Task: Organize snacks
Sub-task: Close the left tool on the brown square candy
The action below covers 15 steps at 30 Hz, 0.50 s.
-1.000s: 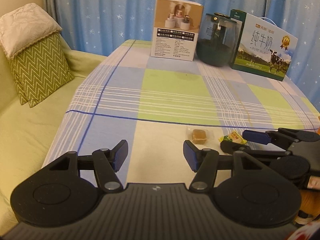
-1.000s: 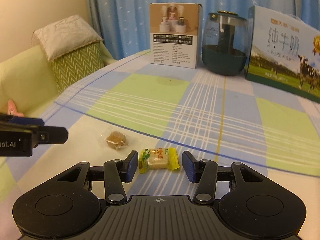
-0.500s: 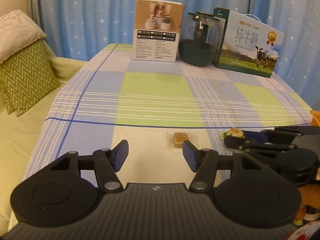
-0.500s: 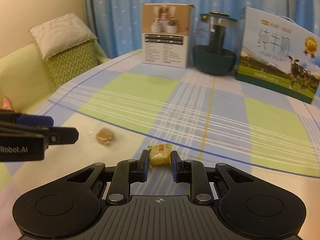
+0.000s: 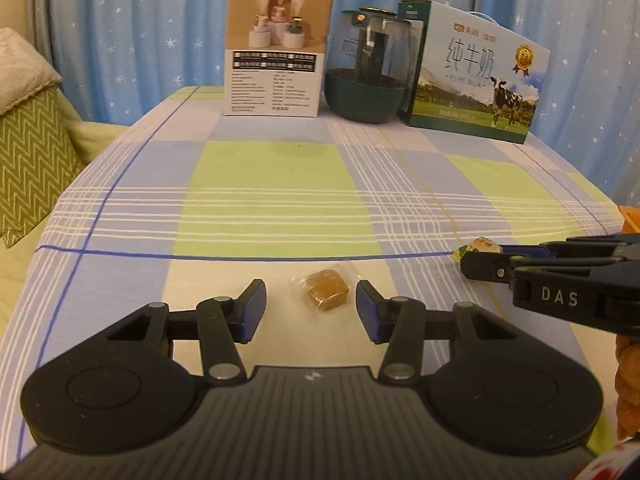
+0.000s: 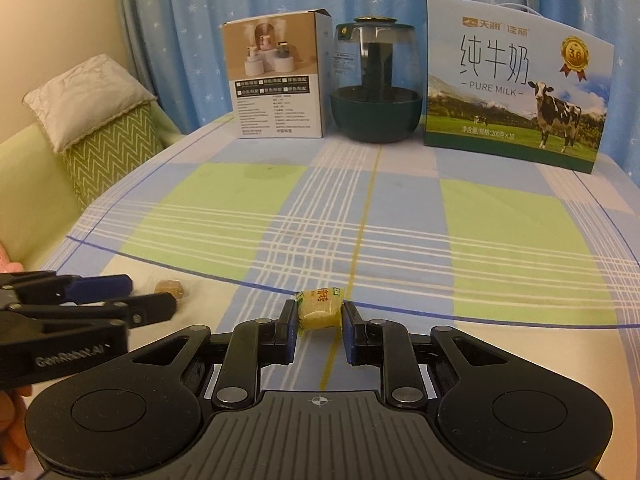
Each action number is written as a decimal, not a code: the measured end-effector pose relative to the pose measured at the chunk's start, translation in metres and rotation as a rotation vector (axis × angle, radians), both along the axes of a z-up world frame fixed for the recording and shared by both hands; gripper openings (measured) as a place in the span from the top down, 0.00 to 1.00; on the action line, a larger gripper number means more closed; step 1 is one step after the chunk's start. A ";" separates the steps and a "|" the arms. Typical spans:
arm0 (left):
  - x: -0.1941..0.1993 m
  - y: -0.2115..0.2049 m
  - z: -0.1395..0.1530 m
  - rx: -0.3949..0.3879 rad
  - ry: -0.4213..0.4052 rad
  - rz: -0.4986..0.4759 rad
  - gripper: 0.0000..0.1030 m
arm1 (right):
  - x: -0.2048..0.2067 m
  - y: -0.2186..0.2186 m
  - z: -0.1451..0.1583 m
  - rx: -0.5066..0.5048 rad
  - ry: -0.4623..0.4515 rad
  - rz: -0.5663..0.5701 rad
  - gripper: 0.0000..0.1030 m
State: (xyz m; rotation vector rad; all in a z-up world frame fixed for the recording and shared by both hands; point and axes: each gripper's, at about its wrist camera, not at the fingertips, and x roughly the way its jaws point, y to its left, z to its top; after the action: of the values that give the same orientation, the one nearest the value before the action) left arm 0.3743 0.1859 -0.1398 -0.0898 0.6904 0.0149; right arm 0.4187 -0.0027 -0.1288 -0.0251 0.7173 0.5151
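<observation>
A brown candy (image 5: 325,289) in a clear wrapper lies on the checked tablecloth (image 5: 280,184), just ahead of and between the fingers of my open left gripper (image 5: 311,309); it also shows in the right wrist view (image 6: 170,289). My right gripper (image 6: 319,322) is shut on a yellow wrapped candy (image 6: 320,307) and holds it just above the cloth. In the left wrist view the right gripper (image 5: 486,262) comes in from the right with the yellow candy (image 5: 476,246) at its tips. In the right wrist view the left gripper (image 6: 154,298) shows at the left.
At the table's far edge stand a white product box (image 5: 276,46), a dark green glass jar (image 5: 368,68) and a pure-milk carton (image 5: 474,76). A green sofa with a zigzag cushion (image 6: 104,152) lies to the left. An orange object (image 5: 630,218) shows at the right edge.
My right gripper closed on the yellow candy and lifted it a little. My left gripper moved right and forward, so the brown candy now lies between its open fingers.
</observation>
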 end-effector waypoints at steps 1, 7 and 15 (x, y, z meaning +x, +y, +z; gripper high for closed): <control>0.001 -0.002 0.000 0.007 -0.007 -0.009 0.55 | 0.001 0.000 0.000 0.002 0.001 -0.002 0.78; 0.005 -0.010 -0.004 0.027 -0.026 -0.042 0.55 | 0.002 -0.002 0.000 0.009 0.008 -0.008 0.78; 0.009 -0.012 -0.007 0.075 -0.029 -0.064 0.62 | 0.004 -0.004 0.000 0.011 0.017 -0.017 0.78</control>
State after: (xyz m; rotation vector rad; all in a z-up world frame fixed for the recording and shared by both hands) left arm 0.3833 0.1737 -0.1471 0.0042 0.6627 -0.0219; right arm 0.4228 -0.0069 -0.1289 -0.0042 0.7303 0.5030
